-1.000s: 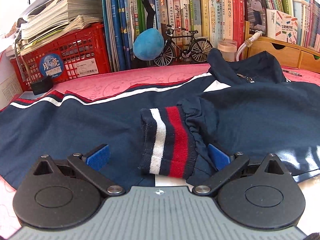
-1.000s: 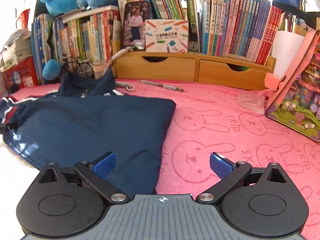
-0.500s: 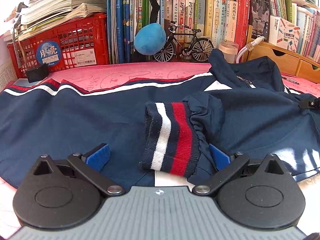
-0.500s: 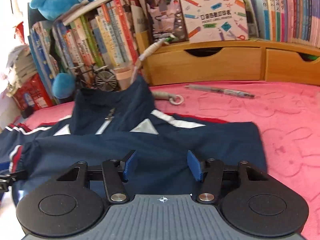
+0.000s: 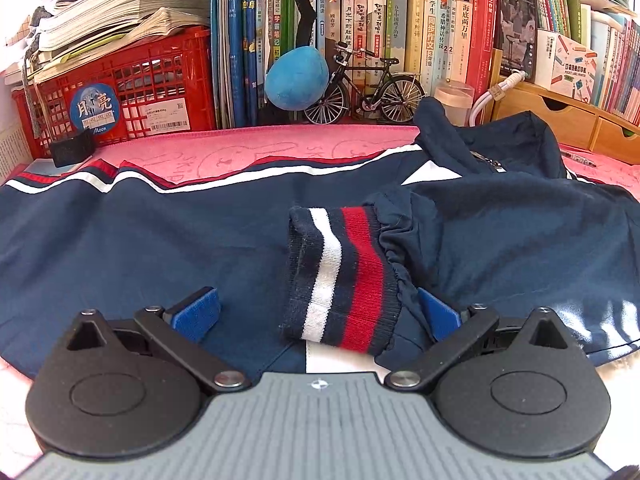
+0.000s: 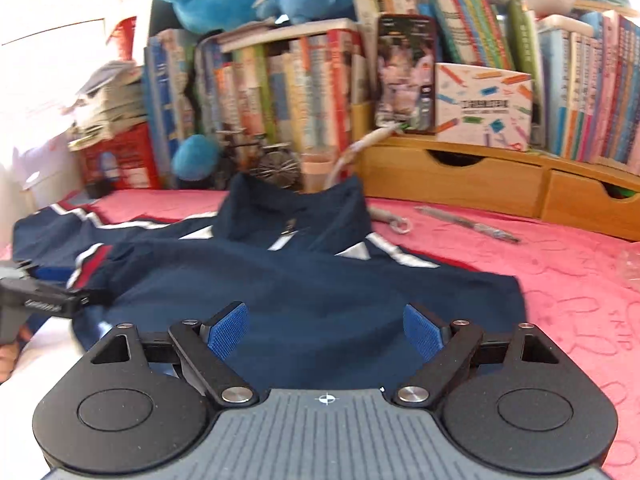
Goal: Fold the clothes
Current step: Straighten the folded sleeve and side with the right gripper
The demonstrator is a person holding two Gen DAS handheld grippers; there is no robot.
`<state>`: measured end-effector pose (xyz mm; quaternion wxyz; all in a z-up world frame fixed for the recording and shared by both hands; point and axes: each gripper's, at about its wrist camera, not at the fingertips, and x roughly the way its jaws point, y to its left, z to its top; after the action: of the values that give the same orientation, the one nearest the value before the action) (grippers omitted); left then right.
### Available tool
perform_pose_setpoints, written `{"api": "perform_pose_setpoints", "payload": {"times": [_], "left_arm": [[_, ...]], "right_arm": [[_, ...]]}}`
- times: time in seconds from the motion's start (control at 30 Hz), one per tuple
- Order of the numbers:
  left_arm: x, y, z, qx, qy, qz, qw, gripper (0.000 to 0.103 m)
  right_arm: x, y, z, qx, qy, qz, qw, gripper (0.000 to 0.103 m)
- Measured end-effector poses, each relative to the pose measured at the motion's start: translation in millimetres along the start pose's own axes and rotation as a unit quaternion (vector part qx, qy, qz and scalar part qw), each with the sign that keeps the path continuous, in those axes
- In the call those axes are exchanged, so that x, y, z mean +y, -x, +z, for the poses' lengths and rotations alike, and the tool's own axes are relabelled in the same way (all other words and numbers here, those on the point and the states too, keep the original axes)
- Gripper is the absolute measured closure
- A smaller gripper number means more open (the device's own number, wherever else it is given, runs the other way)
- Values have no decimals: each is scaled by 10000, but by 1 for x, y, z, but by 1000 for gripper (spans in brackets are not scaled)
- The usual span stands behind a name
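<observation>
Sleeve-fold step: cuff (image 5: pixel 344 276) lies across jacket (image 5: pixel 520 236). Left gripper (image 5: pixel 316 314) wide open, gripping nothing; right gripper (image 6: pixel 326 334) opening, empty over fabric. Next likely needs a hem grasp.

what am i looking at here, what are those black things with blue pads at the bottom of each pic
They are two hand-held grippers; a person holds one in each hand, and each carries its own camera looking along its fingers. One picture is from the left gripper, the other from the right gripper. A navy jacket lies on a pink rabbit-print cloth, one sleeve folded across so its striped cuff sits between the left gripper's open pads. The right gripper's jaws are opening over the jacket. Neither holds anything.
</observation>
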<state>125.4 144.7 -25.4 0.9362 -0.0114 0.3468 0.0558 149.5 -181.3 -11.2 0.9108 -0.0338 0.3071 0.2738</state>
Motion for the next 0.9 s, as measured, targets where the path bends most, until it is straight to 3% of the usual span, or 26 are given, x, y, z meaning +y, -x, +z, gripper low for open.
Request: {"api": "perform_pose_setpoints", "payload": {"times": [0.13,0.27,0.33,0.4,0.57,0.63,0.77,0.9], "left_arm": [[0,0,0,-1,1,3,10000,0],[-1,0,-1,-2,-2,4,10000,0],[0,0,-1,-2,-7,3,10000,0],[0,0,-1,-2,-11,-3,10000,0],[0,-1,-1,-3,-11,0,10000,0],[0,-1,-1,-4,-13,0,10000,0],[0,-1,-1,-3,-12,1,10000,0],[-2,2,1,3,24,230,9997,0]], "right_arm": [[-3,15,-27,384,-73,-106,9992,17],[-38,38,-47,371,-256,-364,9983,24],[-47,42,-52,464,-59,-938,9945,19],[-60,45,-59,592,-14,-1509,9868,3],[-93,71,-67,368,-1017,-1385,9844,4],[-85,81,-61,154,-909,-1305,9872,4],[-53,88,-31,-399,-663,-599,9952,3],[-4,57,2,-524,-408,-8,9978,1]]}}
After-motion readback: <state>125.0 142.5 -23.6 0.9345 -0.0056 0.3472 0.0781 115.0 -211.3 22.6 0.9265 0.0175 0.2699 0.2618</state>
